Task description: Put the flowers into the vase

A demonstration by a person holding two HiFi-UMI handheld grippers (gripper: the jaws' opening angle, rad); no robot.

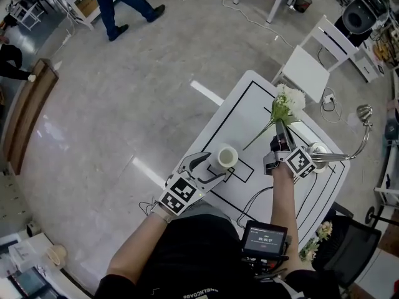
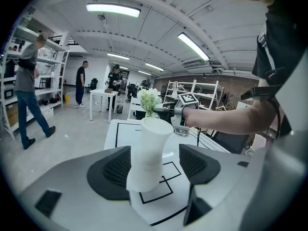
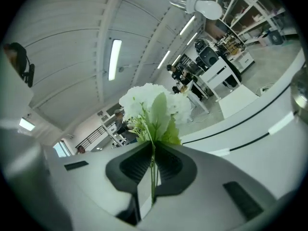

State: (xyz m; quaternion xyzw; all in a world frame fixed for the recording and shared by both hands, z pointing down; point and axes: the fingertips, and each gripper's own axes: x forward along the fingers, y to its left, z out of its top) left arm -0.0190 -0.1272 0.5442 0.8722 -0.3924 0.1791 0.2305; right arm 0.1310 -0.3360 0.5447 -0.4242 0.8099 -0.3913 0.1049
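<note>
Flowers [image 1: 285, 103] clamped in right gripper [image 3: 153, 161]; vase [image 1: 225, 157] upright.

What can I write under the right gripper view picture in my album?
The right gripper pinches the flowers by their thin green stems, white blooms poking up above its jaws.

My vase [image 2: 150, 153] is plain white. My flowers [image 3: 156, 102] are white, with green leaves and stems. The table [image 1: 240, 108] is white, marked with thin black rectangles. My left gripper [image 1: 218, 166] and right gripper [image 3: 153, 165] are grey with black, grid-textured pads [image 2: 113, 170]. Their cubes [image 1: 182, 193] carry black-and-white square markers. The floor [image 1: 124, 104] is pale glossy grey.
</note>
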